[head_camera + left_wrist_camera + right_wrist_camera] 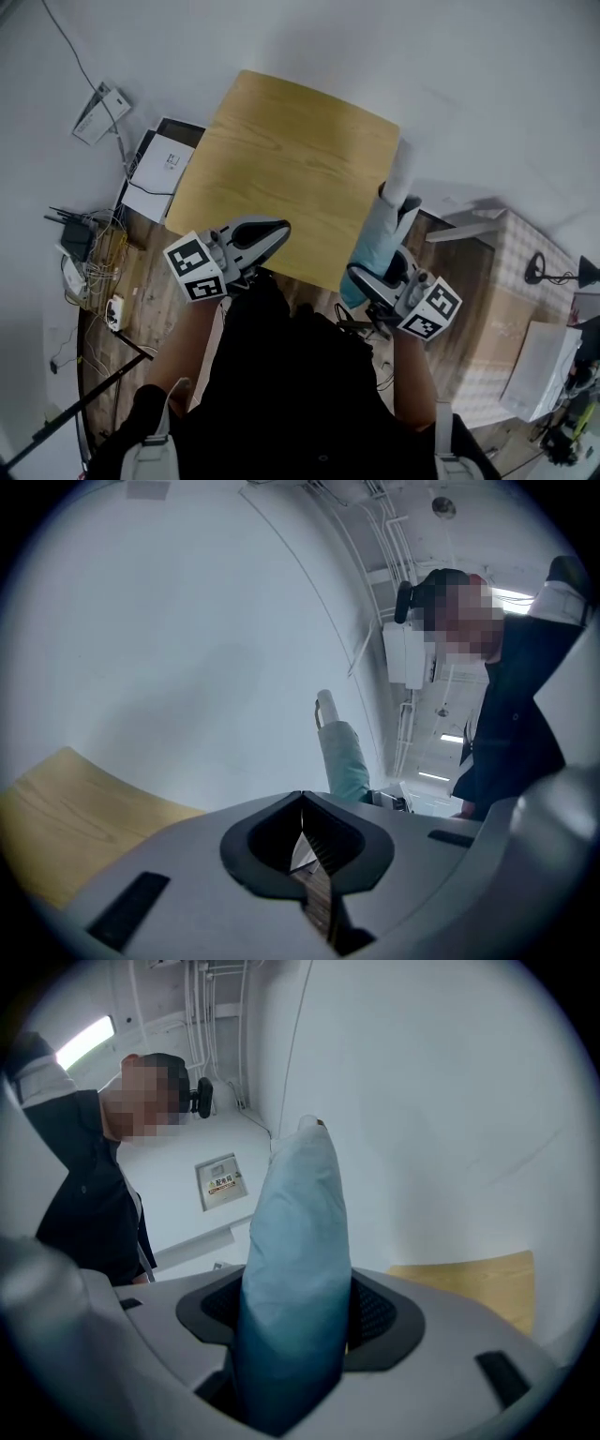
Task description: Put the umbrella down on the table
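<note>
My right gripper (373, 281), low by my torso, is clamped on the pale blue folded fabric umbrella (377, 236), which stands upright just off the right edge of the light wooden square table (291, 150). My left gripper (274, 234) hovers at the near edge, jaws together, empty.

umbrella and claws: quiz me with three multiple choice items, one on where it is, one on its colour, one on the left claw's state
1. Where is the umbrella? A in the left claw; B in the right claw; C in neither claw.
2. Its colour? A red; B light blue; C black.
3. The left claw is: A shut and empty; B wide open; C gripping a cable.
Answers: 1 B, the right claw's jaws clamp its folded fabric; 2 B, the fabric is pale blue in every view; 3 A, its jaws meet with nothing between them.
</note>
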